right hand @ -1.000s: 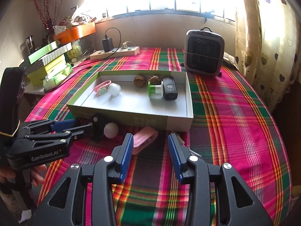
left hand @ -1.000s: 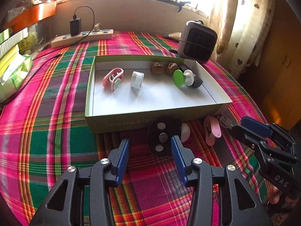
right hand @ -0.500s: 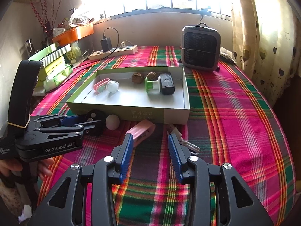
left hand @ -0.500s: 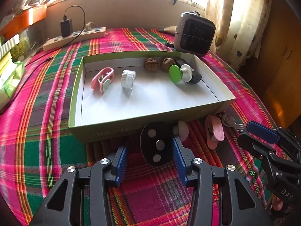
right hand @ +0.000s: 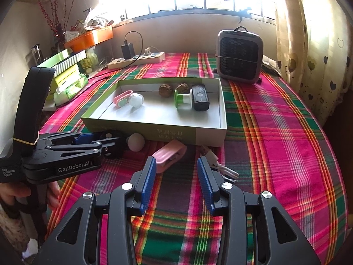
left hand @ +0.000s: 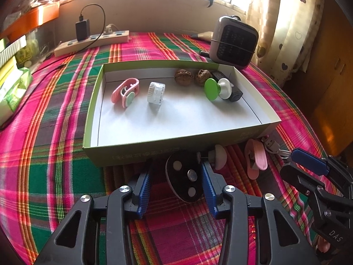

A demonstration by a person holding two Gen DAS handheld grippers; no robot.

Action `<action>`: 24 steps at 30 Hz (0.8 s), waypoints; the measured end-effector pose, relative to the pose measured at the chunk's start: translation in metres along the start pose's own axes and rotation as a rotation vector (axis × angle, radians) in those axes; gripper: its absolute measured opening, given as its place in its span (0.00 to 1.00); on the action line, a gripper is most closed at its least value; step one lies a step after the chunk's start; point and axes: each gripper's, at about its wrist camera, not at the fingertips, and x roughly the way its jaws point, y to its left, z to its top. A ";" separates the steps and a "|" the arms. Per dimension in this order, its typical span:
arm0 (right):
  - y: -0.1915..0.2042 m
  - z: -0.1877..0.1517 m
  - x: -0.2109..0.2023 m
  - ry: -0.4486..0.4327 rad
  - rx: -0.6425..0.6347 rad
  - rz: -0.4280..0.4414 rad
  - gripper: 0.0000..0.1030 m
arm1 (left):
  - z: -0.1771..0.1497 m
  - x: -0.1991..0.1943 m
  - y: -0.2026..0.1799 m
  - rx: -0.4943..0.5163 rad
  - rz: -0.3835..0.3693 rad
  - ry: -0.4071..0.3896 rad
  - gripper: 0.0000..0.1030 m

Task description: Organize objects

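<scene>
Left wrist: closing left hand-held gripper [left hand: 175, 180] straddles black disc [left hand: 184, 180], contact unclear.

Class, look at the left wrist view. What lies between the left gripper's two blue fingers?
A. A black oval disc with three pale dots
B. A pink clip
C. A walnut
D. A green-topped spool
A. The black oval disc sits on the plaid cloth between the left gripper fingers, whose jaws have just been closing on it; the pink clip lies off to the right.
</scene>
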 end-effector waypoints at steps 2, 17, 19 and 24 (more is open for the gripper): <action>0.001 0.000 0.000 0.001 -0.003 -0.002 0.39 | 0.000 -0.001 0.003 -0.010 0.000 0.000 0.34; -0.001 -0.006 -0.008 0.002 -0.002 -0.030 0.39 | -0.007 -0.009 0.019 -0.056 -0.016 -0.015 0.26; -0.004 -0.006 -0.010 -0.001 0.006 -0.039 0.39 | -0.008 -0.010 0.022 -0.062 -0.015 -0.016 0.25; -0.008 -0.006 -0.009 0.008 0.030 -0.043 0.39 | -0.012 -0.014 0.028 -0.064 -0.012 -0.019 0.25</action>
